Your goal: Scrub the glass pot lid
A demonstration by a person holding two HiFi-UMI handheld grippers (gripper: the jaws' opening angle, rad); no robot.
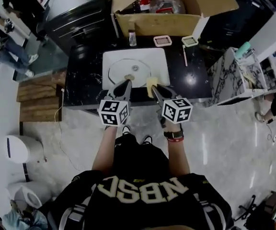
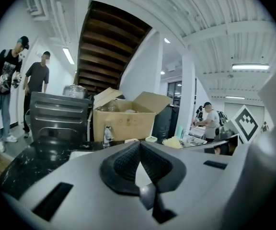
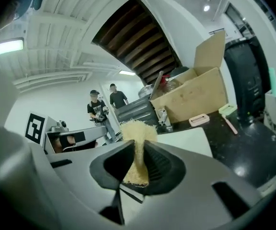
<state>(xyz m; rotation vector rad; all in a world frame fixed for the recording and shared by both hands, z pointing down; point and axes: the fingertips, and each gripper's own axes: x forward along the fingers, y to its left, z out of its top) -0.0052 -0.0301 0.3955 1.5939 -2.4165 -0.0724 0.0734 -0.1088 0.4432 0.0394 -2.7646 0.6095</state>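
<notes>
right gripper (image 3: 138,146) clamps a pale yellow fibrous scrub pad (image 3: 136,128). left gripper (image 1: 128,83), jaws together and empty, sits mid-frame just below the round glass pot lid (image 1: 121,67).

The near edge of the tabletop (image 1: 80,87) is open — nothing stands between it and the white board (image 1: 161,63) in the middle, where the glass pot lid (image 1: 121,71) lies flat and low. Left of the board the black surface is bare. To its right lies a brush (image 1: 185,55). Along the far edge a small bottle (image 1: 132,37), a pink tray (image 1: 162,40) and a green tray (image 1: 189,40) stand just before the cardboard box (image 1: 157,23) — a wall across the back.
</notes>
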